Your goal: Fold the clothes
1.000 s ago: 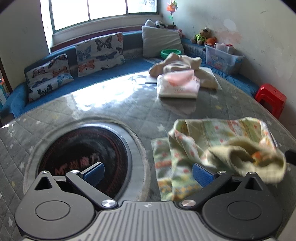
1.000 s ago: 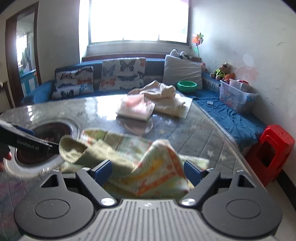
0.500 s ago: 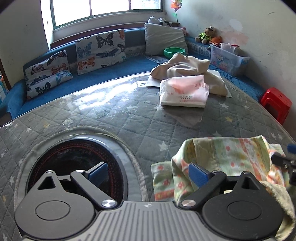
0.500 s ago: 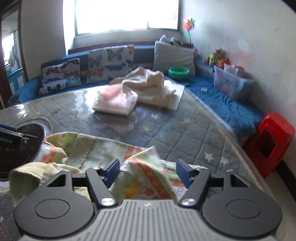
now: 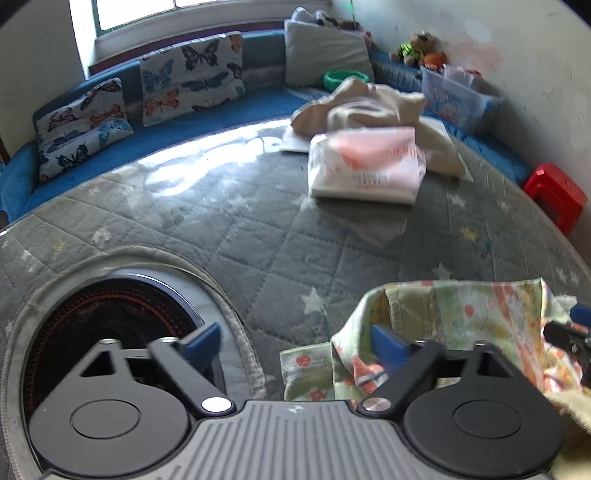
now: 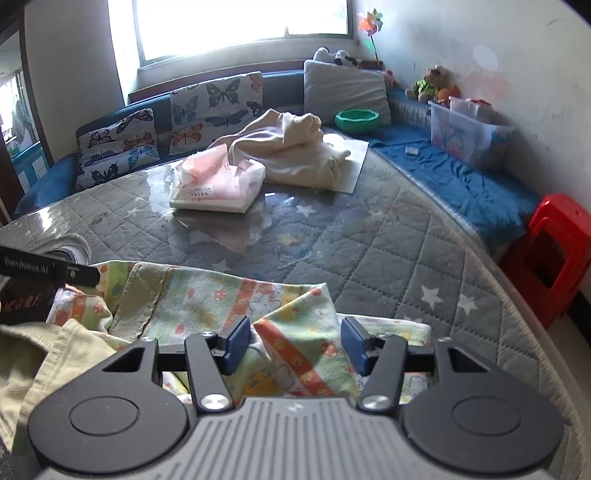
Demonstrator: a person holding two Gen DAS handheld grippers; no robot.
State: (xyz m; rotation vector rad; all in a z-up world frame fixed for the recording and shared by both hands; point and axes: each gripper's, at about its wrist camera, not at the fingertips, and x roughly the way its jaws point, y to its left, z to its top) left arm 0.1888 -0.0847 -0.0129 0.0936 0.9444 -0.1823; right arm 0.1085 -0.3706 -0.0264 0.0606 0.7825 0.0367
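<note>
Success hinges on both closing jaws, left gripper [image 5: 291, 341] and right gripper [image 6: 295, 343], pinching the floral garment [image 6: 207, 299] edges evenly, neither pressing yet.

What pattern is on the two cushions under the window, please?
Butterflies, multicoloured on a pale ground; the cushions show best in the right wrist view.

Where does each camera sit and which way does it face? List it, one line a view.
Left wrist: rides the left claw, aimed down over the table past a burner to the sofa; its closing jaws show, cloth at one pad.
Right wrist: rides the right claw, facing the window; its jaws close around a cloth fold.
Shared: cloth, tissue pack, beige pile.
</note>
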